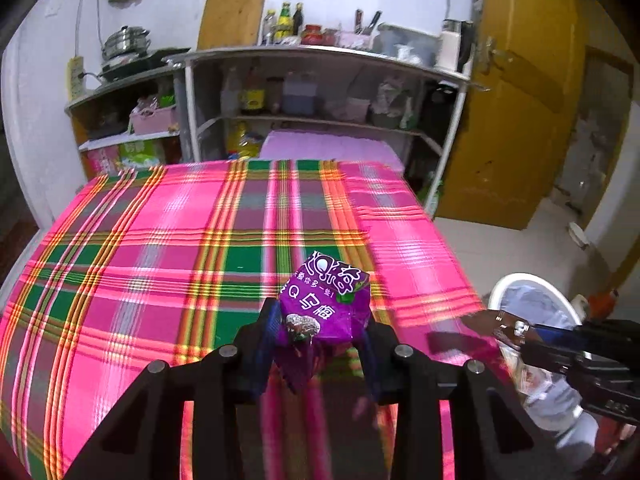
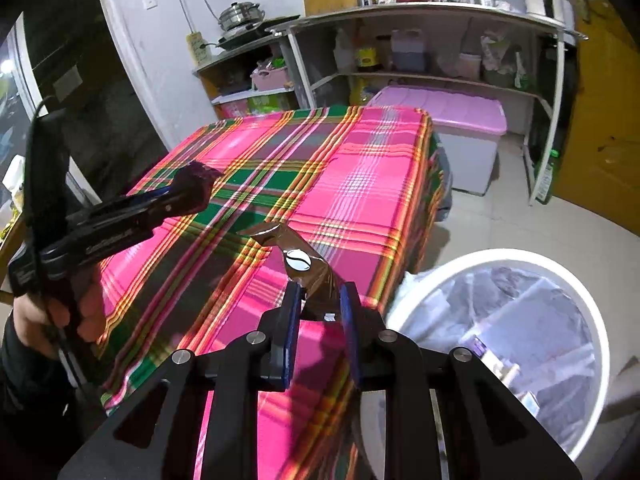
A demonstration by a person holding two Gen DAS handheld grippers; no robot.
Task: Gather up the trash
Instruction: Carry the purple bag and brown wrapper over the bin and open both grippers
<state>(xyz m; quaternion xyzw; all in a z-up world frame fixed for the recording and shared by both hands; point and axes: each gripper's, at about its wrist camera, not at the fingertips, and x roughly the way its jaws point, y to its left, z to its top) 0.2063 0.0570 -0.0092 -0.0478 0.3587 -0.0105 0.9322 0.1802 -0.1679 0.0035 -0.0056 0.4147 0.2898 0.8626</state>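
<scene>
My left gripper (image 1: 322, 318) is shut on a crumpled purple snack packet (image 1: 326, 300), held above the near part of the pink plaid tablecloth (image 1: 160, 240). In the right wrist view that left gripper (image 2: 188, 190) reaches in from the left, the packet (image 2: 200, 174) dark at its tip. A brown shiny wrapper (image 2: 304, 258) with a white coffee-bean mark sticks up from my right gripper (image 2: 320, 300), which is shut on it over the table's near right corner. A white trash bin (image 2: 500, 258) lined with a clear bag stands just right of that corner and holds some rubbish.
A person's hand (image 2: 52, 312) grips the left tool. Beyond the table (image 2: 360, 152) stand shelves (image 1: 320, 56) with bottles and pots, and a pink-lidded storage box (image 2: 448, 114). A yellow door (image 1: 520, 120) is on the right. Pale floor tiles (image 2: 500, 208) surround the bin (image 1: 520, 280).
</scene>
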